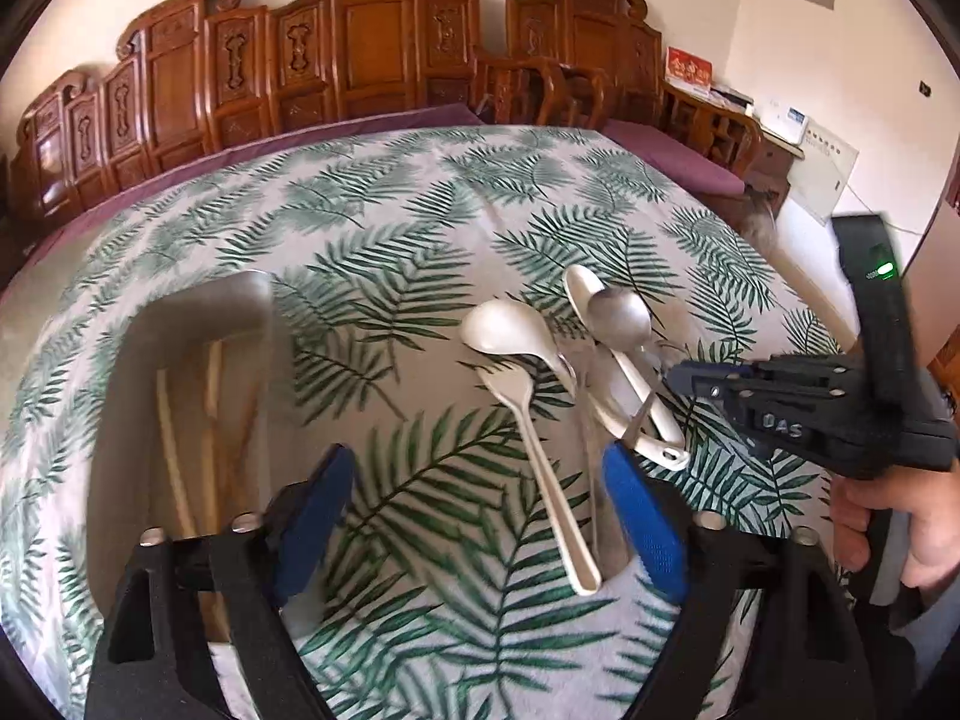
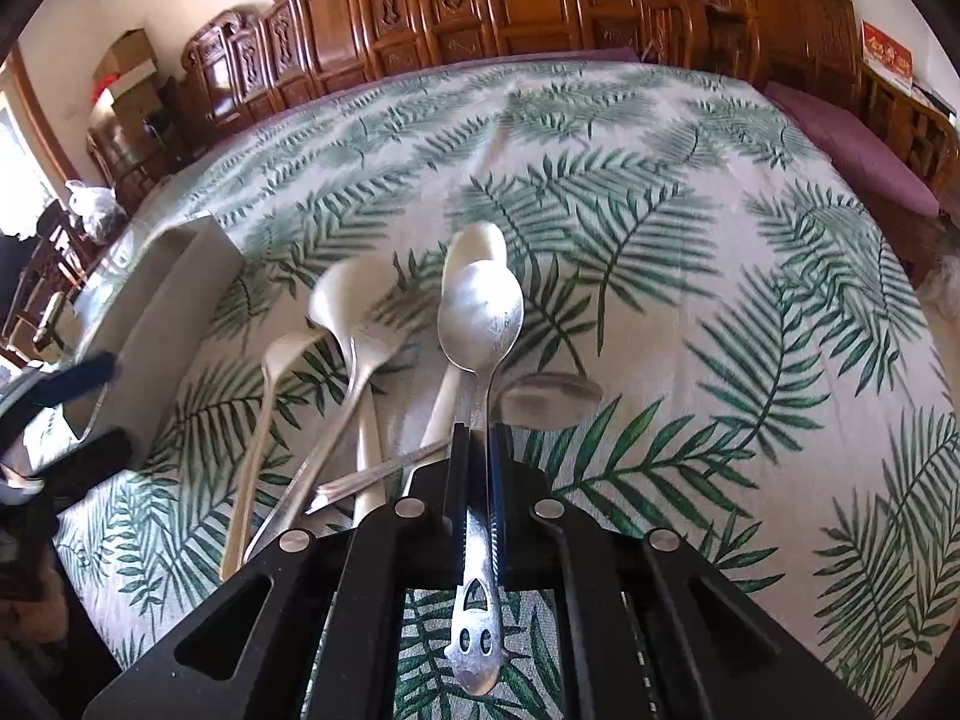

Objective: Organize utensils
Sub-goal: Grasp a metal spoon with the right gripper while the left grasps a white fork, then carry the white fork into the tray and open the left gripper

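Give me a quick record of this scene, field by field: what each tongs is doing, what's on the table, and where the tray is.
right tongs: shut on metal spoon, lifted over pile
left tongs: open, empty
spoon pile: white and metal spoons, overlapping on tablecloth
tray: left of pile, chopsticks inside

raised "OAS" lettering on the right gripper [image 1: 681,373] body, gold characters on a red card [image 1: 689,72] by the wall, not legible
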Available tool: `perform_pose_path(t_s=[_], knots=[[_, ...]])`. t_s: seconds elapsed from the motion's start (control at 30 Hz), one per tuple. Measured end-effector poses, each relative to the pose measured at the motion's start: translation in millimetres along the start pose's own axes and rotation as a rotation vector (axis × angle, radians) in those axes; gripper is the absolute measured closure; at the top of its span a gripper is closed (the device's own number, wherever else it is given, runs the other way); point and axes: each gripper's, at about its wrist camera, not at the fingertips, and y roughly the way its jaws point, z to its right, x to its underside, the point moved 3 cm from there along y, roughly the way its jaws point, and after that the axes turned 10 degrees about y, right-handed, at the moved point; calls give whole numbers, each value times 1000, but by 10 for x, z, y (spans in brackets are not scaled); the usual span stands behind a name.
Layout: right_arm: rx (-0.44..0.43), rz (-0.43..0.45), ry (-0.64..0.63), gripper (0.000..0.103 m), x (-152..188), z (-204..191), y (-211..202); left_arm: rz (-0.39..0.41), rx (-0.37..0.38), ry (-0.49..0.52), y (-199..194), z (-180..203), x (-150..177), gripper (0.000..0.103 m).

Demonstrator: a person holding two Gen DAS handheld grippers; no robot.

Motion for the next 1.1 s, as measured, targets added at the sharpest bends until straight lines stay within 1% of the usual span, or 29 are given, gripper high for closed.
perform_pose_path(t_s=[0.07, 0.1, 0.13, 0.17, 0.33, 0.4, 0.47, 0.53, 0.6, 0.63, 0.7, 0.8, 1.1], knots=[[-17, 17, -5, 98, -14, -1, -56, -34, 22, -4, 148, 42, -8, 44], [-22, 20, -4, 101, -21, 6, -73, -40, 28, -8, 188, 49, -12, 47], [-28, 26, 0, 101, -28, 18, -96, -47, 38, -14, 249, 58, -18, 49], [-28, 30, 4, 101, -33, 30, -112, -56, 46, -22, 312, 63, -28, 53], [-34, 18, 20, 101, -26, 88, -94, -89, 58, -36, 561, 110, -58, 59], [-41, 24, 21, 101, -30, 87, -102, -103, 60, -39, 646, 135, -60, 67], [-48, 28, 23, 101, -35, 91, -114, -112, 61, -49, 701, 147, -58, 71], [-59, 35, 27, 101, -41, 89, -132, -104, 44, -39, 721, 157, -69, 78], [-64, 39, 24, 101, -45, 72, -142, -102, 31, -40, 728, 136, -67, 93], [-65, 40, 19, 101, -43, 58, -144, -103, 38, -45, 736, 121, -67, 96], [-66, 39, 12, 101, -39, 30, -139, -102, 45, -54, 717, 92, -55, 98], [-67, 43, 5, 101, -36, -3, -145, -99, 36, -47, 675, 61, -48, 98], [-85, 65, -19, 101, -40, -129, -200, -50, 18, 0, 316, 13, -144, 98]])
